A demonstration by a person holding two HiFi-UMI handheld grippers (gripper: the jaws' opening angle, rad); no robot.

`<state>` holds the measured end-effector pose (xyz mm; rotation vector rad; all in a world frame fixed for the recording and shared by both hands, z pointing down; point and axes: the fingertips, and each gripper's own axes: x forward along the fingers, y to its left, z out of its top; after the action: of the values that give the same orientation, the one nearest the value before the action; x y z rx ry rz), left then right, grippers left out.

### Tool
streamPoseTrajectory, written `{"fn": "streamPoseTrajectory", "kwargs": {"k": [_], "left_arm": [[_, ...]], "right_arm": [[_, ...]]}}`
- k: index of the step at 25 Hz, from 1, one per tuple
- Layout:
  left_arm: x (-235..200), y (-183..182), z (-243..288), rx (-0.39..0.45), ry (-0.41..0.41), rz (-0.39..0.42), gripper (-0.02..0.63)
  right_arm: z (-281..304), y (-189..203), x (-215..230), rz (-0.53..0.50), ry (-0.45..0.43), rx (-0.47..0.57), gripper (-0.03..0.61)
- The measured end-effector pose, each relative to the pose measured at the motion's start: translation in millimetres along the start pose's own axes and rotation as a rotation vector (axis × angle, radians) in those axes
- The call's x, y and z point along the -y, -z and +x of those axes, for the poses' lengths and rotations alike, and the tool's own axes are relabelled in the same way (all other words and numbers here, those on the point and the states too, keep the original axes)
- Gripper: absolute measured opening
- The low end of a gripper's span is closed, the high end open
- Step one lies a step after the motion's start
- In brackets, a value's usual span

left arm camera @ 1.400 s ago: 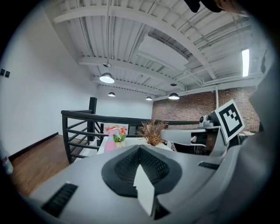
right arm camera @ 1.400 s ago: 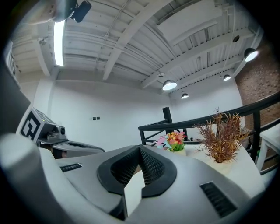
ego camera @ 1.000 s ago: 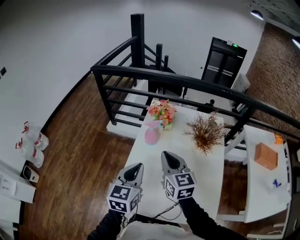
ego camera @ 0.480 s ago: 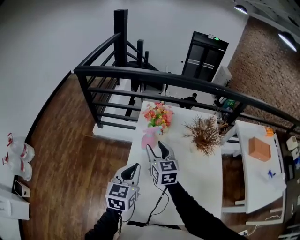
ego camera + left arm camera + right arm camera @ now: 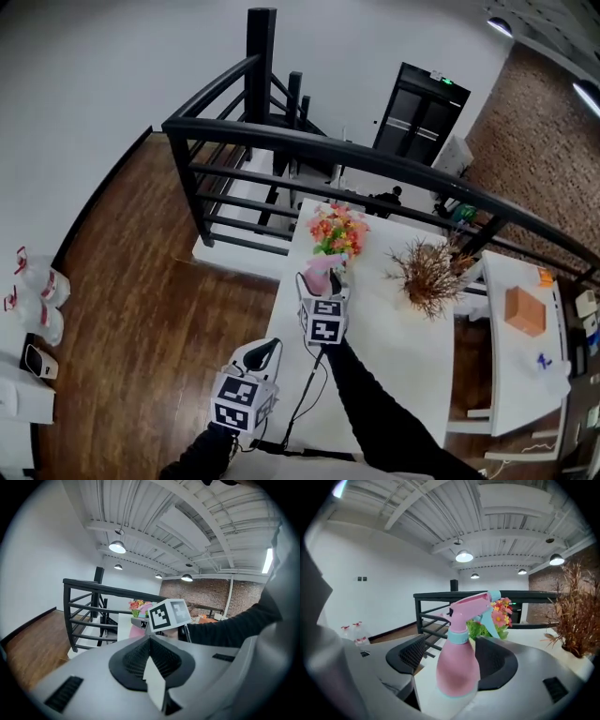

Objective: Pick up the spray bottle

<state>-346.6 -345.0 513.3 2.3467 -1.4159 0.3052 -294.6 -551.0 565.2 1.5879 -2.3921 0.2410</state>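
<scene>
A pink spray bottle (image 5: 457,667) with a pale blue collar and trigger stands upright on the white table (image 5: 394,375). It stands between the two jaws of my right gripper (image 5: 454,644), which are opening. A gap shows on the bottle's left side, and the pads are not pressing it. In the head view the right gripper (image 5: 322,279) reaches the bottle (image 5: 317,274) just in front of the flowers. My left gripper (image 5: 262,350) hangs back at the table's near left edge, its jaws shut on nothing (image 5: 150,637). Its camera sees the right gripper's marker cube (image 5: 169,614).
A pot of orange and pink flowers (image 5: 339,230) stands right behind the bottle. A dried brown plant (image 5: 431,274) is to the right. A black railing (image 5: 375,164) runs past the table's far end. A cable (image 5: 305,394) lies on the table. An orange box (image 5: 525,311) sits on a side table.
My right gripper has gone forward across the table to the bottle, and its jaws have gone from shut to wide open. The left gripper has dropped back toward the near edge.
</scene>
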Motion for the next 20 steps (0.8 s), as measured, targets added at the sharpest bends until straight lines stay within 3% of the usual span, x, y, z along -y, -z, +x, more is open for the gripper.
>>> {"fn": "streamPoseTrajectory", "kwargs": {"k": [6,10,20], "left_arm": [[-13,10,-7,-0.02,0.016,-0.016,-0.002],[-12,18,-10,-0.038,0.021,-0.03,-0.002],[-7,18,-8,-0.042,0.082,-0.024,-0.002]], "right_arm": [[18,-15,-3,-0.056,0.074,0.043,0.273],[10,-25,6,-0.055,0.095,0.106,0.133],[-41,-53,-7,0.024,-0.022,0.192,0.121]]}}
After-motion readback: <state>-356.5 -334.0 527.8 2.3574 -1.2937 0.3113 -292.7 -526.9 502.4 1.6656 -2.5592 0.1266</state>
